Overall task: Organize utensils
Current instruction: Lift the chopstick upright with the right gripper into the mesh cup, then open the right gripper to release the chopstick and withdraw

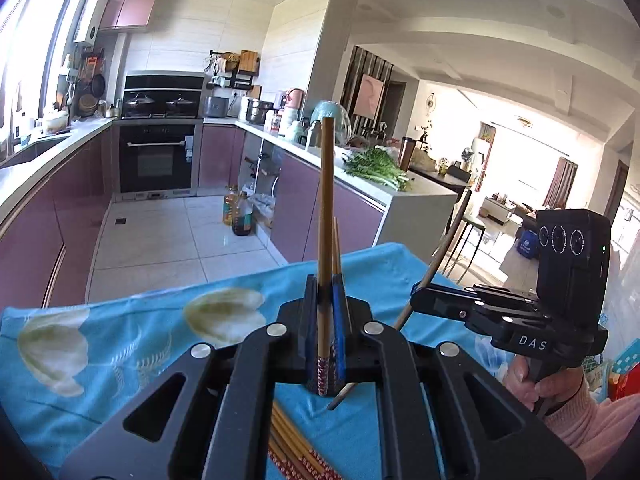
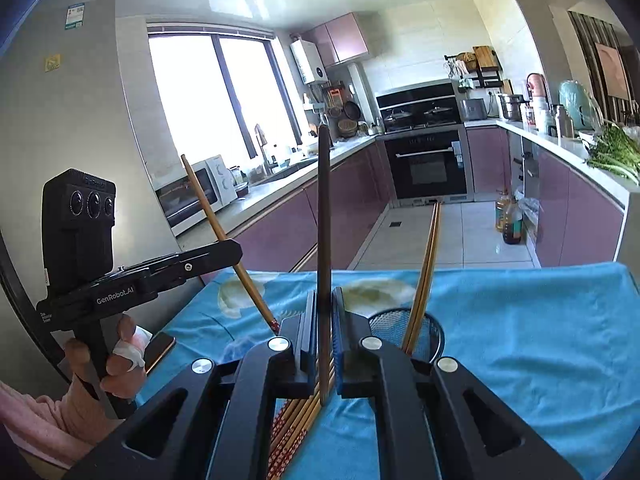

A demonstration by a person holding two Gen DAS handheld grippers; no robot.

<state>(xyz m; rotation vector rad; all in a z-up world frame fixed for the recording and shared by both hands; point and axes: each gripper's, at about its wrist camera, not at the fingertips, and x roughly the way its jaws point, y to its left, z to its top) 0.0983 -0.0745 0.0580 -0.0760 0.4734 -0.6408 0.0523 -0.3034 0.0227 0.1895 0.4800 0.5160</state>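
1. One blue floral cloth (image 1: 120, 344) covers the table (image 2: 560, 320) under both pairs of fingers.
2. Right of the right gripper (image 2: 325, 332), just beyond its fingers, stands a black mesh holder (image 2: 400, 328) with a few chopsticks (image 2: 428, 256) leaning out of it.
3. Below and behind both grippers' fingers lies a loose bundle of chopsticks (image 2: 296, 424) on the cloth, red-patterned ends toward the cameras.
4. The left gripper (image 1: 326, 312) has its fingers clenched on one light wooden chopstick (image 1: 326, 200), which rises upright between them; a second thin stick (image 1: 337, 246) shows just right of it, and whether that one is also pinched cannot be told.
5. The right gripper's fingers are closed on a dark chopstick (image 2: 324, 208), standing upright between the blue pads (image 2: 338, 336).
6. In the left view, the dark chopstick slants up across the right gripper's fingers.
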